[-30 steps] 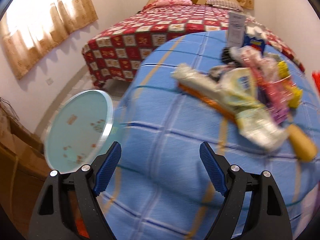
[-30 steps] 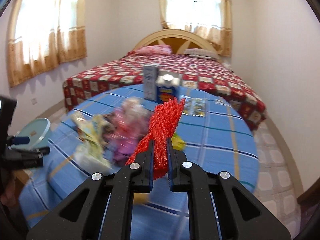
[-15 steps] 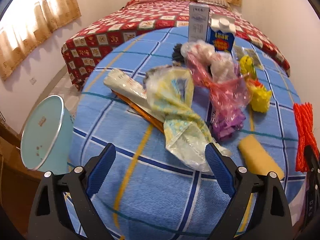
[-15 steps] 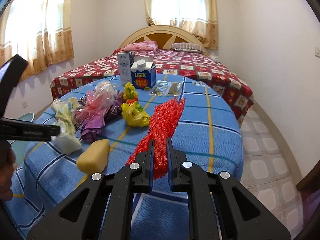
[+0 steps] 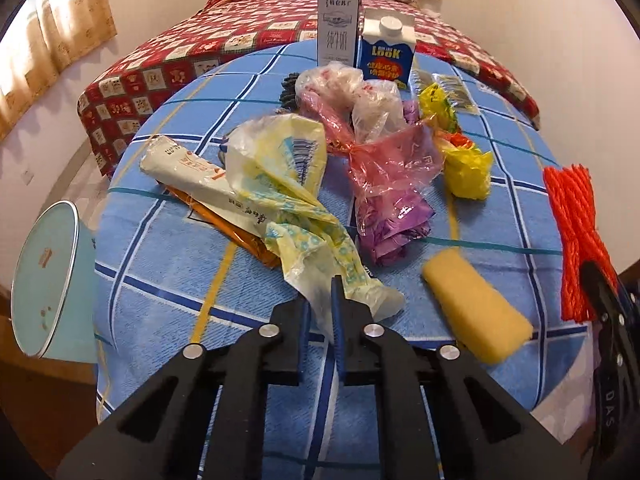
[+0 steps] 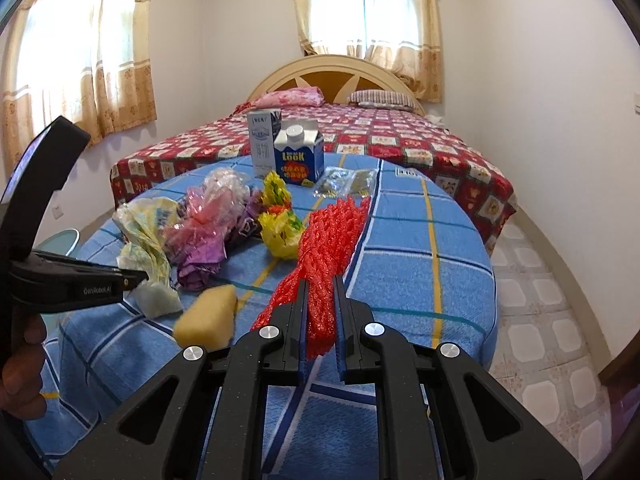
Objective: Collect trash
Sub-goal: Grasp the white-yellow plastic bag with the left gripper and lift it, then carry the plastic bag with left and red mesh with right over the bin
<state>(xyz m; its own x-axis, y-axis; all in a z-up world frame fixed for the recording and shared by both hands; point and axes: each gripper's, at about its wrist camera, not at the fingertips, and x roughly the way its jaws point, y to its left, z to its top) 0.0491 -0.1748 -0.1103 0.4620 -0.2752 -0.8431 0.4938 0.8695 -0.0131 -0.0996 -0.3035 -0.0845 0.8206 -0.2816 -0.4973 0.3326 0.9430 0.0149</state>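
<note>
My left gripper (image 5: pixel 320 312) is shut on the near end of a yellow and clear plastic bag (image 5: pixel 288 184) that lies on the round blue checked table (image 5: pixel 168 280); it also shows in the right wrist view (image 6: pixel 144 236). My right gripper (image 6: pixel 322 308) is shut on a red foam net (image 6: pixel 328 240), held above the table; the net shows at the right of the left wrist view (image 5: pixel 576 232). Pink and purple bags (image 5: pixel 384 184), a yellow bag (image 5: pixel 468 168) and a yellow sponge (image 5: pixel 476 312) lie on the table.
A light blue bin (image 5: pixel 44 284) stands on the floor left of the table. Two cartons, white (image 5: pixel 338 32) and blue (image 5: pixel 386 54), stand at the table's far edge. A white wrapper (image 5: pixel 192 176) lies over an orange packet. A bed (image 6: pixel 360 136) is behind.
My left gripper swung from the bin toward the trash pile and closed on the yellow plastic bag's end. My right gripper kept hold of the red net and drew back a little.
</note>
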